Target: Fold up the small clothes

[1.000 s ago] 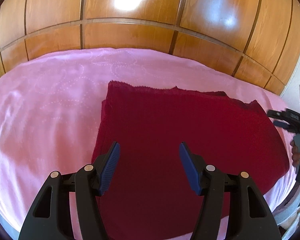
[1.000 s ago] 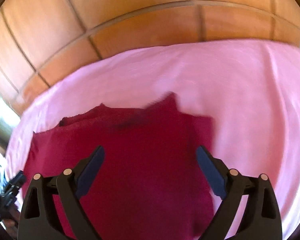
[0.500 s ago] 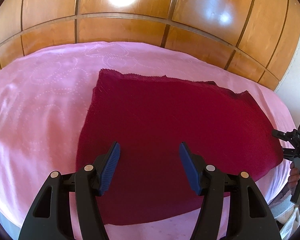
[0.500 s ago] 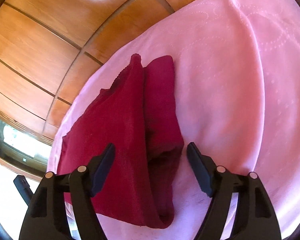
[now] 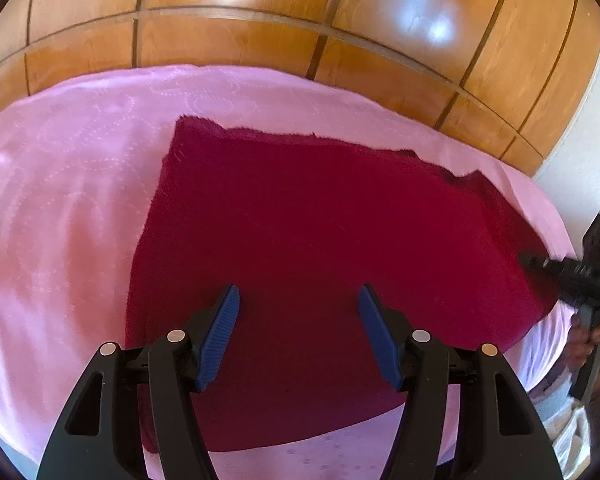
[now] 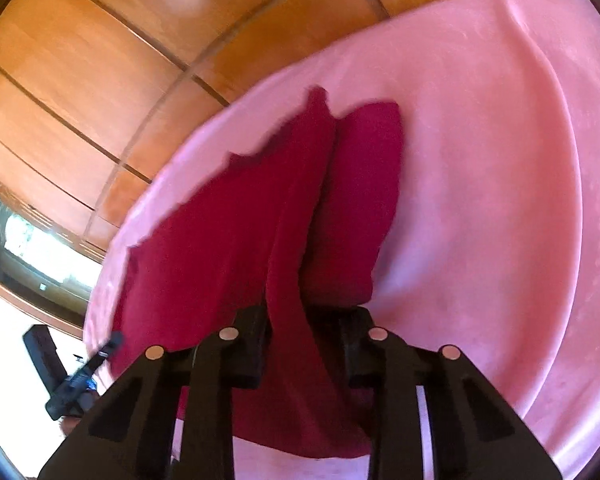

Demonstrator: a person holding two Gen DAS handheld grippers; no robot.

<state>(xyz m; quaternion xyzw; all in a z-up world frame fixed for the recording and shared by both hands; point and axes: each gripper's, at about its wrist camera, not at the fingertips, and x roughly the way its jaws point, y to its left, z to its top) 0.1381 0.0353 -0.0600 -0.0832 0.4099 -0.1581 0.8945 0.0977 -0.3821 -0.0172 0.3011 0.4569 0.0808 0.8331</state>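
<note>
So the dark red cloth [image 5: 320,248] is lying mostly flat on the pink bedspread [image 5: 60,220], closer to the near edge of the bed, with its far edge a bit ragged where the layers don't line up. The wood panel wall [image 5: 260,20] runs behind the bed.

The right gripper [image 6: 304,336] has its jaws pinched down on the right-hand edge of the cloth, and you can see a ridge of fabric rising up between them. The left gripper [image 5: 298,320] hangs over the near part of the cloth with jaws spread wide, holding nothing.

Looks to me like the next fold goes right to left. My advice for doing it well: get the left one onto the matching near corner before lifting, otherwise only one corner travels and the fold goes diagonal. Lift just enough to clear the layer below, carry it straight across, and line up edges before letting go. That knit looks soft and floppy, so pull it slightly taut or it'll bunch.
</note>
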